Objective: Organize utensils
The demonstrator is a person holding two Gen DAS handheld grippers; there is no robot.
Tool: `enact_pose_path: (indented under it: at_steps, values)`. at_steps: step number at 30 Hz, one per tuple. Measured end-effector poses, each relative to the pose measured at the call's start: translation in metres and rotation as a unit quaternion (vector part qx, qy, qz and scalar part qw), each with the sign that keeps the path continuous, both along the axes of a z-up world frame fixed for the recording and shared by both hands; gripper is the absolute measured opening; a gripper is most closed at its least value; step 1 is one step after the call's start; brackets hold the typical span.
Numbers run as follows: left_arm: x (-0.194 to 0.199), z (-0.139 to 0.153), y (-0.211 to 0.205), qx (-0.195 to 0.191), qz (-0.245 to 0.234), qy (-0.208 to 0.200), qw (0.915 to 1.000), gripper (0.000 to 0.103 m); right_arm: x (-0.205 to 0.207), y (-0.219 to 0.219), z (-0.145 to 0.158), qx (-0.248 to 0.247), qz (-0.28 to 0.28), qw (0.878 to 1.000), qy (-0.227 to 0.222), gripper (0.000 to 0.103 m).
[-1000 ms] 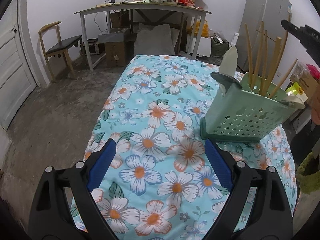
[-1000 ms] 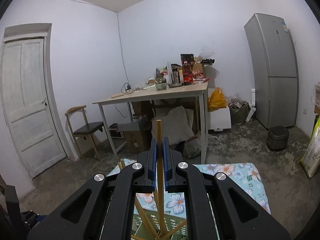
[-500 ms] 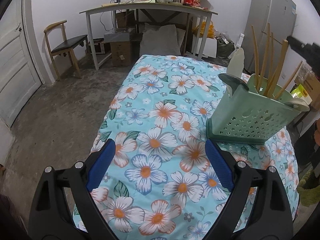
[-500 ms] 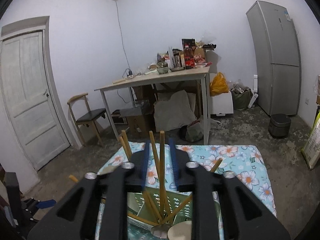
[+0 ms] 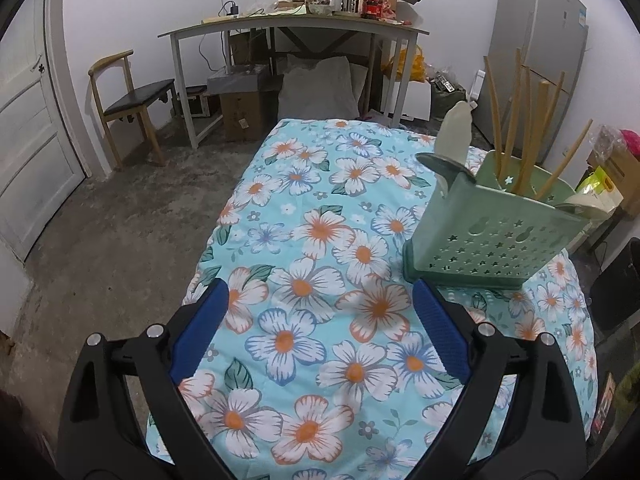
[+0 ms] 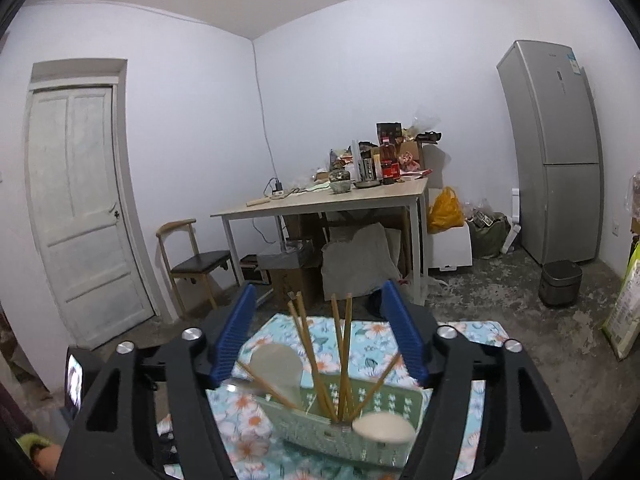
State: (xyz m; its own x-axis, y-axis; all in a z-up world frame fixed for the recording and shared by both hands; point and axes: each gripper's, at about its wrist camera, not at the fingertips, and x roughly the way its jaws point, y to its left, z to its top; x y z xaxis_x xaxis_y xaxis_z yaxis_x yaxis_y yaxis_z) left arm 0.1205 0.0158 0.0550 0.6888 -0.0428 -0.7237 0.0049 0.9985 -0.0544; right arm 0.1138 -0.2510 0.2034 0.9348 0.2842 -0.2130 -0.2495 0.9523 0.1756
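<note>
Firstly, left wrist view. Surroundings: white door at left, wooden chair point(image 5: 132, 100), long cluttered table point(image 5: 296, 28) with boxes and a grey cushion beneath, grey refrigerator point(image 5: 536, 60) at right, bare concrete floor. Foreground: floral cloth point(image 5: 320, 248), blue with white and orange blossoms, covering the work surface. Left gripper point(image 5: 316, 328): blue-padded jaws spread wide over the cloth, nothing between them. Utensil holder point(image 5: 492, 244): pale green plastic, star-punched wall, standing on the cloth's right side, just beyond the right-hand pad. Contents: several bamboo chopsticks point(image 5: 516, 120) upright or leaning, a dark green ladle bowl and pale spatula blade at its near corner, a cream spoon at the far right rim. Nothing blocks the holder.

Secondly, right wrist view. Same room seen more level: door, chair, table, refrigerator, plus a small dark bin point(image 6: 560, 284) on the floor, unseen from the left. Right gripper point(image 6: 320, 340): jaws opening, pads clear of everything; the chopsticks rise in the gap between them, untouched. Holder sits directly below, its interior compartments visible only here. A small lit screen point(image 6: 74, 376) shows at lower left.
</note>
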Motion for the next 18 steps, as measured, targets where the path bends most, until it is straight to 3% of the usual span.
enact_pose_path:
  at_steps: [6, 12, 18]
  values:
    - [-0.006, 0.002, -0.01, -0.005, -0.005, -0.002, 1.0, 0.091, -0.024, 0.009, -0.031, -0.023, -0.011, 0.998, 0.054, 0.083]
    - [-0.015, -0.005, -0.018, -0.014, -0.01, 0.007, 0.9998, 0.091, -0.035, 0.023, -0.089, -0.05, -0.069, 0.984, 0.156, 0.088]
    - [-0.024, -0.007, -0.028, 0.002, -0.018, -0.009, 0.9998, 0.095, -0.048, 0.035, -0.12, -0.069, -0.11, 0.972, 0.198, 0.092]
